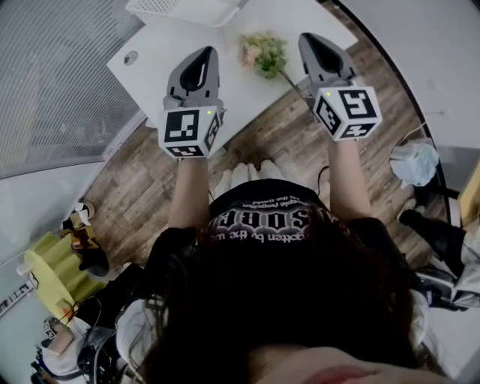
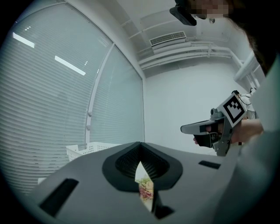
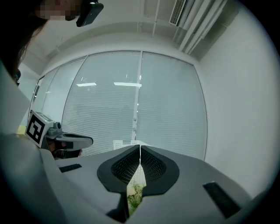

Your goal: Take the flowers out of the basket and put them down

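The right gripper (image 1: 310,40) is closed, its jaws pressed together at the tips with nothing between them. It is held level above the table (image 1: 150,54) near the near edge. The left gripper (image 1: 206,57) is level beside it and just as empty, its jaws meeting at the tip. In each gripper view only a narrow slit stays open below the tips, and the flowers (image 1: 264,52) show through it, down on the table and not in any grip. They lie between the two grippers as the head view shows it. The blooms rest on the white top, and the thin stem runs back toward the near edge, passing under the right gripper. The white basket (image 1: 187,9) stands at the far edge, well apart from the flowers, and what shows of it looks empty. By this layout the flowers are already out of the basket and laid down. The raised, closed grippers probably mean the person is standing clear so as not to disturb the light bunch. Both tools flank the flowers without touching them, which suits a finished placement.
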`<state>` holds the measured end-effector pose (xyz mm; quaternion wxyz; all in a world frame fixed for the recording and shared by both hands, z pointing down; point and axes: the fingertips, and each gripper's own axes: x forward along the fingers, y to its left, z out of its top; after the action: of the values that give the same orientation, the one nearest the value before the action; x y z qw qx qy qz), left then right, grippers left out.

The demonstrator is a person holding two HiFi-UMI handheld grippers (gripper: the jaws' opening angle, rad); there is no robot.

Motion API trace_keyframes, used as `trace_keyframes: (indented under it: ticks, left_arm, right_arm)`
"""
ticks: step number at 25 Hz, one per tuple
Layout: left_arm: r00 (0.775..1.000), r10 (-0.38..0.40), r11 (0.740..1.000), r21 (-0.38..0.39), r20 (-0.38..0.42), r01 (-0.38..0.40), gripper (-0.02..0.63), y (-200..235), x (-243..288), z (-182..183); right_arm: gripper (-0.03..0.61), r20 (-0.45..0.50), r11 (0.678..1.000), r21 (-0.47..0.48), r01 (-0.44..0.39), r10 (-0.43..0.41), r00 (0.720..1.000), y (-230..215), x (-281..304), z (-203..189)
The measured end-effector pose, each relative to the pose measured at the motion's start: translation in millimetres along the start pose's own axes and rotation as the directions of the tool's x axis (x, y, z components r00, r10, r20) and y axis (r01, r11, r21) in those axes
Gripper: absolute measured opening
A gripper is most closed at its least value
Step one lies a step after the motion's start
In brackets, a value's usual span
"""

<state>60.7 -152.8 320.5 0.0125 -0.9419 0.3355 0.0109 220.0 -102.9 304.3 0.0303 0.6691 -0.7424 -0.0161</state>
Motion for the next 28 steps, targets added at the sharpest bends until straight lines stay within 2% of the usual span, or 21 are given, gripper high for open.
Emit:
trace_keyframes:
  ticks: [8,28]
  left_arm:
    - [1.0,-0.007,1.0,0.004,0.01,0.007,0.002,-1.2,0.6,5.5]
    - [1.0,-0.025,1.0,0.01,0.015,0.024,0.002,-0.6,7.4,8.7]
  right_arm:
    - [0.026,0.028,1.0,-0.019,0.001,-0.001,1.0,1.4,-3.8,15.2]
    - [0.026,0.005,1.0,-0.013,0.016,-0.016,1.0,-1.0,1.1,5.9]
